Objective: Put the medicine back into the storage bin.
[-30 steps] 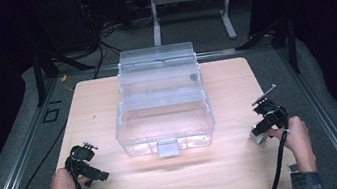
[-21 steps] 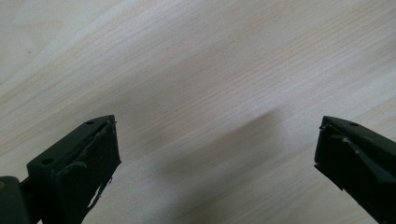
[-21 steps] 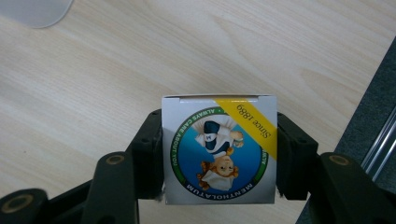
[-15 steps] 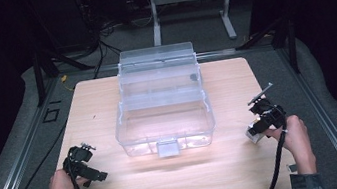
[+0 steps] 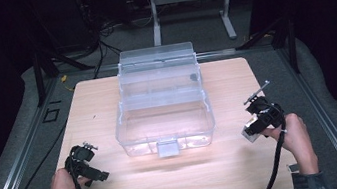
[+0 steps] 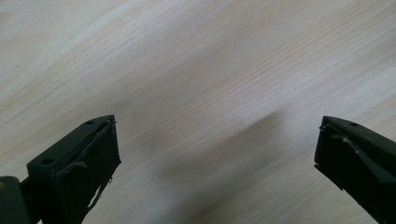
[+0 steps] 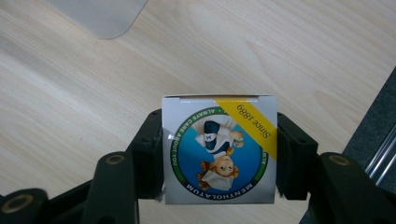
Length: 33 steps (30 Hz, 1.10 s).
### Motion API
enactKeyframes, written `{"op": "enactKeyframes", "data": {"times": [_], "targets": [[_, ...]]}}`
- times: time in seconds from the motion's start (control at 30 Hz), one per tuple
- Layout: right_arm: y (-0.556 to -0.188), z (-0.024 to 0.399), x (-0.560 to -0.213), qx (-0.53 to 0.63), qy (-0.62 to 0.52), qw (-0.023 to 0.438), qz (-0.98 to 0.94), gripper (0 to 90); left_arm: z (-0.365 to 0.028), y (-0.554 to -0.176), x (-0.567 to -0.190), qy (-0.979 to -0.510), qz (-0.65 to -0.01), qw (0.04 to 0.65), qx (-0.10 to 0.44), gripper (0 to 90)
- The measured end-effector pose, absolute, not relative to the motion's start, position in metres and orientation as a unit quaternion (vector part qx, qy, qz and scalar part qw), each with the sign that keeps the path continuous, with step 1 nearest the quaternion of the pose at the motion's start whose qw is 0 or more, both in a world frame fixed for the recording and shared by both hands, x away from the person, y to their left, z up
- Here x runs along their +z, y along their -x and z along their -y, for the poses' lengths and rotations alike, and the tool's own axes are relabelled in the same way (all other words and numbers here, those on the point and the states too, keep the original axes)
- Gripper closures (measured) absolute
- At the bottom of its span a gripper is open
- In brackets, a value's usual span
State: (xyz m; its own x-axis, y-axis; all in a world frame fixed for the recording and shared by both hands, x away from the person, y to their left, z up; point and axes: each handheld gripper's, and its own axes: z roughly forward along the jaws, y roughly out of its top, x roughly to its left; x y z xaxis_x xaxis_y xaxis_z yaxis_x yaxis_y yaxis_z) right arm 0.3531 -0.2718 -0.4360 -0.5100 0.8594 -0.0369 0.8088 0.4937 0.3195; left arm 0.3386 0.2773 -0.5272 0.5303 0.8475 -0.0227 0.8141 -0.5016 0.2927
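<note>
We had the right gripper [image 7: 219,154] clamped on a small white cardboard Mentholatum box [image 7: 219,149] above the light wooden table [image 5: 106,98], left gripper [image 6: 215,154] gaping wide, empty.

Right tool [image 5: 251,130]: raised slightly off the tabletop [image 5: 107,103] since the earlier pictures, shifted a little toward the clear bin [image 5: 165,120]. Box [image 7: 218,149]: carried along, clamped between both jaws, printed face to the camera. Right hand [image 5: 295,136]: moved with it.
</note>
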Motion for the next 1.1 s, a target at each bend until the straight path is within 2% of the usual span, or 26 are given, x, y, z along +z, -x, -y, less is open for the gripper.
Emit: {"op": "enactKeyframes", "data": {"times": [1.1], "targets": [[-0.37,0.245,-0.379,0.127,-0.425,0.112,-0.889,45.5,-0.275,-0.34,-0.533,-0.869,-0.476,0.122,0.063,0.0]]}}
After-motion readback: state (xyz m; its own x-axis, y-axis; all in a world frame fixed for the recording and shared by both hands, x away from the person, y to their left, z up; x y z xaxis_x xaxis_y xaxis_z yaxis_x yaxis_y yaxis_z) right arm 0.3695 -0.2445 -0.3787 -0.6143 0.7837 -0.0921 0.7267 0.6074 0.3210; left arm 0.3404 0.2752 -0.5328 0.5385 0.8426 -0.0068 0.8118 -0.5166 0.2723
